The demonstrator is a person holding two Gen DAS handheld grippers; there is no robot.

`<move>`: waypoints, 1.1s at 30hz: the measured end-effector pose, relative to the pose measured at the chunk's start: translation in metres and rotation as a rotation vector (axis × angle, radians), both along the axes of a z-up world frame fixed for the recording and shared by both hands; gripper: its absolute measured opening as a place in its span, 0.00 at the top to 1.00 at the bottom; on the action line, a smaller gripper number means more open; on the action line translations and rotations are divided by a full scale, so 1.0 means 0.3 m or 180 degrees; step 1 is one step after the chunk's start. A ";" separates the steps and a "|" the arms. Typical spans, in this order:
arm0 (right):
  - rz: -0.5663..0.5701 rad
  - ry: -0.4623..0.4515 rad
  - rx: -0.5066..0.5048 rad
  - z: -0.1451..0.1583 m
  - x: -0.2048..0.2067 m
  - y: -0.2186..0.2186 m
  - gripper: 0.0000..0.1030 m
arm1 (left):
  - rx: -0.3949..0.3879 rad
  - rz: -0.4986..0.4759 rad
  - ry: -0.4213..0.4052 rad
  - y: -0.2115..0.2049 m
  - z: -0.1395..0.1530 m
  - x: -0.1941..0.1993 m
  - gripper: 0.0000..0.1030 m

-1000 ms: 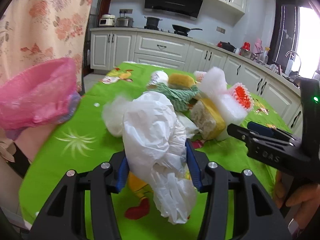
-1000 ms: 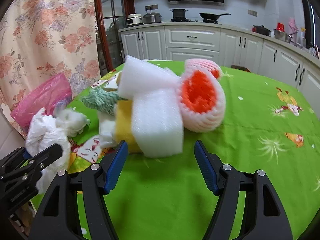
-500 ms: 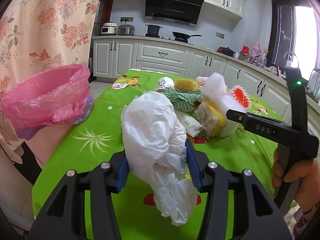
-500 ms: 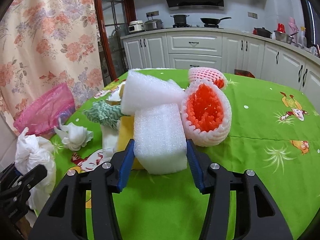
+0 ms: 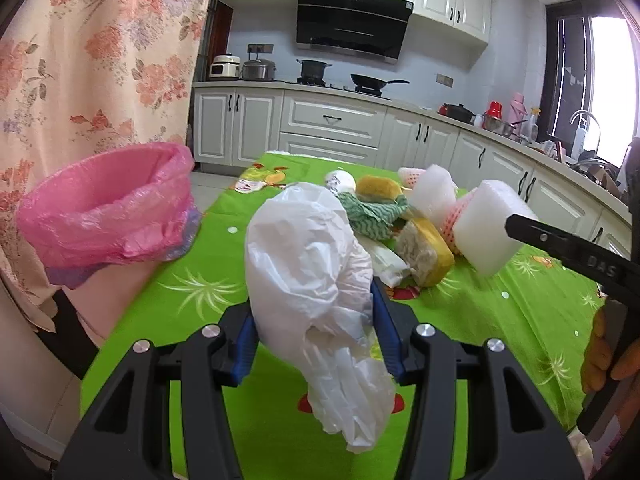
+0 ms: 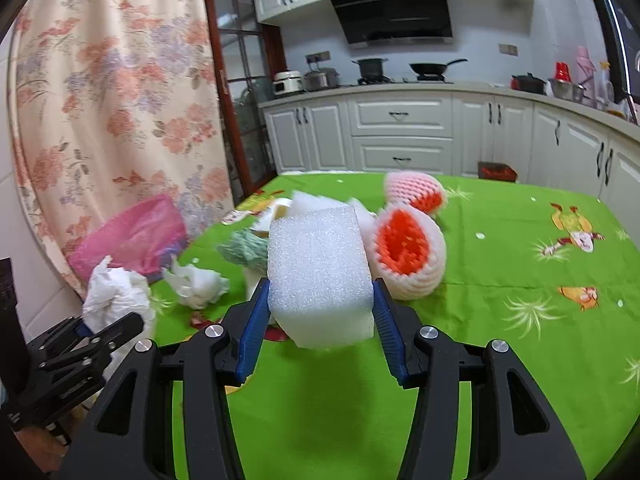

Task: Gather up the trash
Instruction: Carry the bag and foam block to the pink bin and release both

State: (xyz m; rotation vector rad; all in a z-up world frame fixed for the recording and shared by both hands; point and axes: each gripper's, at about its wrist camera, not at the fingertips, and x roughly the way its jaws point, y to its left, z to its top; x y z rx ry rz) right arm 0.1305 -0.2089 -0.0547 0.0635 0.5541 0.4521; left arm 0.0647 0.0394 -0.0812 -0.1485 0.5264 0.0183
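Note:
My left gripper [image 5: 312, 320] is shut on a crumpled white plastic bag [image 5: 316, 280] and holds it above the green tablecloth [image 5: 500, 320]. My right gripper [image 6: 318, 316] is shut on a white foam block [image 6: 320, 272], lifted off the table; the block also shows in the left wrist view [image 5: 490, 228]. A bin lined with a pink bag [image 5: 108, 216] stands open at the table's left edge. The rest of the trash pile lies mid-table: a green-white cloth [image 5: 372, 216], a yellow sponge [image 5: 424, 252], foam fruit nets [image 6: 404, 256] and a crumpled tissue [image 6: 196, 284].
White kitchen cabinets and a counter with pots run along the back and right. A floral curtain [image 6: 108, 120] hangs on the left behind the bin. The left gripper with its white bag shows at lower left of the right wrist view [image 6: 112, 300].
My right gripper closed on the white foam block and lifted it away from the pile. My left gripper, still holding the plastic bag, pulled back a little, with the pink bin more in view.

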 end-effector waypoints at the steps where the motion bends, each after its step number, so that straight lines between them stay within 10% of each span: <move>1: 0.0041 -0.0019 0.0007 0.008 -0.011 0.009 0.53 | 0.0019 0.0023 -0.0021 0.006 0.006 -0.007 0.52; 33: 0.1465 -0.0167 -0.0065 0.148 -0.029 0.652 0.53 | 0.0273 0.0809 -0.0276 0.503 0.236 -0.091 0.51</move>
